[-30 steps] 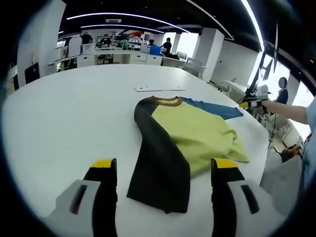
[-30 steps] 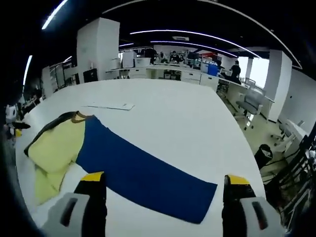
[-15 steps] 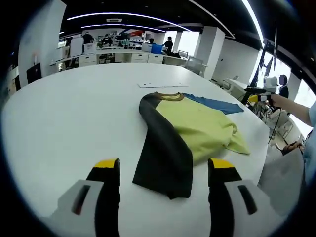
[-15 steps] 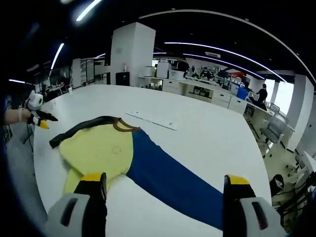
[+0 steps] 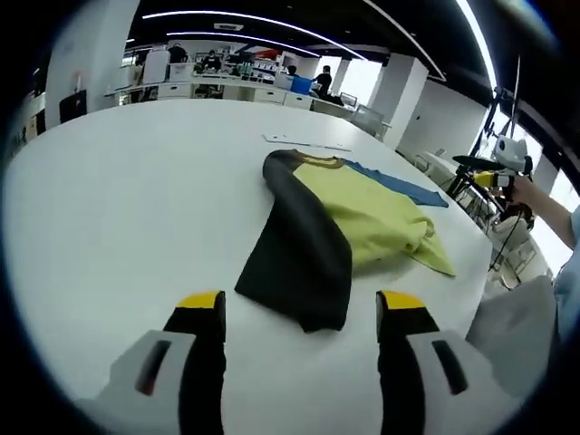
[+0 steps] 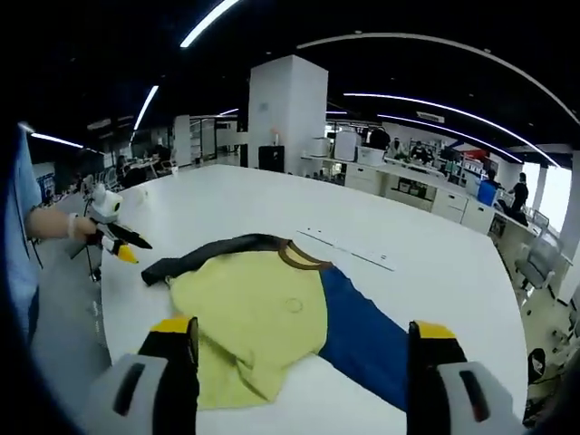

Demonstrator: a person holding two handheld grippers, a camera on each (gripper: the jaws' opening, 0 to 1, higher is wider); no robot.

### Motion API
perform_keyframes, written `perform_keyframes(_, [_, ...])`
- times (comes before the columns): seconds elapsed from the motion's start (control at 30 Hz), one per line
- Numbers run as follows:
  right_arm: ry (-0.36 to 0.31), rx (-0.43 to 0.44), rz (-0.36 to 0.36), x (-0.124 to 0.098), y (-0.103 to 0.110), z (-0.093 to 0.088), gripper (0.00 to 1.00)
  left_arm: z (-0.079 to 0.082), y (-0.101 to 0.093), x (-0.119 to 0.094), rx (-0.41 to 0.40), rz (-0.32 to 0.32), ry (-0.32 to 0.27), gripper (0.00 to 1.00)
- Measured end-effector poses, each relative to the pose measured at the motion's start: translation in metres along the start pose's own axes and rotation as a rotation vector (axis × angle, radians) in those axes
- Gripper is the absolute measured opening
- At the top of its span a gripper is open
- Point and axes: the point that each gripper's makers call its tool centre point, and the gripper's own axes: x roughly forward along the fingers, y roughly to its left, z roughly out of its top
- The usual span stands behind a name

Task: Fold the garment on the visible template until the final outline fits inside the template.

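A shirt lies flat on the white table (image 5: 109,199): yellow-green body (image 5: 362,217), black sleeve (image 5: 304,254), blue sleeve (image 5: 399,188). My left gripper (image 5: 300,304) is open just above the table, and the black cuff lies right in front of its yellow tips. In the right gripper view the yellow body (image 6: 263,313) sits ahead of my open right gripper (image 6: 304,331), with the black sleeve (image 6: 217,246) at the far left and the blue sleeve (image 6: 362,340) to the right. A thin white sheet (image 6: 349,249) lies beyond the collar. The other hand-held gripper (image 6: 113,234) hovers at the table's left edge.
The table's rounded edge (image 5: 471,263) runs close to the shirt hem on the right. A hand holds the other gripper (image 5: 503,168) past that edge. A white pillar (image 6: 285,113), desks, chairs and people stand far behind. A blue sleeve of the person (image 6: 18,245) shows at left.
The right gripper view has swung left, so the yellow body is in front now instead of the blue sleeve. The left gripper has come closer to the black cuff. The shirt itself lies as before.
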Motion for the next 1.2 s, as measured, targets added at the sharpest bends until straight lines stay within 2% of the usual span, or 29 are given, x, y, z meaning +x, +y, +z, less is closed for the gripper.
perform_keyframes(0.17, [-0.002, -0.025, 0.032, 0.005, 0.021, 0.003, 0.96, -0.007, 0.019, 0.003, -0.09, 0.033, -0.009, 0.52])
perform_keyframes(0.27, [0.013, -0.038, 0.046, 0.007, 0.031, -0.001, 0.96, -0.009, 0.022, 0.008, -0.123, 0.037, -0.007, 0.43])
perform_keyframes(0.3, [0.018, -0.042, 0.051, 0.008, 0.034, -0.002, 0.96, -0.01, 0.023, 0.011, -0.157, 0.042, -0.005, 0.4])
perform_keyframes(0.4, [0.006, -0.019, 0.059, 0.007, 0.037, -0.001, 0.96, -0.011, 0.021, 0.018, -0.19, 0.027, -0.01, 0.35])
perform_keyframes(0.5, [-0.021, 0.014, 0.054, 0.003, 0.036, 0.003, 0.95, -0.015, 0.018, 0.026, -0.245, 0.011, -0.004, 0.36])
perform_keyframes(0.7, [-0.023, 0.028, 0.038, -0.004, 0.033, 0.0, 0.94, -0.016, 0.022, 0.031, -0.307, 0.021, -0.013, 0.18])
perform_keyframes(0.77, [-0.04, 0.075, 0.042, -0.006, 0.035, 0.002, 0.94, -0.014, 0.019, 0.033, -0.337, -0.005, -0.016, 0.09])
perform_keyframes(0.83, [-0.048, 0.076, 0.043, -0.009, 0.037, 0.003, 0.94, -0.01, 0.016, 0.033, -0.362, -0.037, -0.021, 0.03])
perform_keyframes(0.9, [-0.047, 0.071, 0.047, -0.01, 0.04, 0.003, 0.94, -0.003, 0.018, 0.031, -0.329, -0.02, -0.039, 0.0])
perform_keyframes(1.03, [-0.028, 0.035, 0.045, -0.01, 0.044, 0.0, 0.94, 0.012, 0.017, 0.025, -0.333, -0.03, -0.067, 0.0])
perform_keyframes(1.07, [-0.026, 0.032, 0.046, -0.01, 0.044, 0.0, 0.94, 0.016, 0.015, 0.024, -0.316, -0.031, -0.067, 0.0])
perform_keyframes(1.13, [-0.033, 0.046, 0.05, -0.01, 0.045, 0.001, 0.94, 0.023, 0.015, 0.022, -0.226, -0.021, -0.063, 0.0])
perform_keyframes(1.2, [-0.035, 0.056, 0.051, -0.011, 0.046, 0.003, 0.94, 0.029, 0.01, 0.021, -0.191, -0.022, -0.057, 0.0])
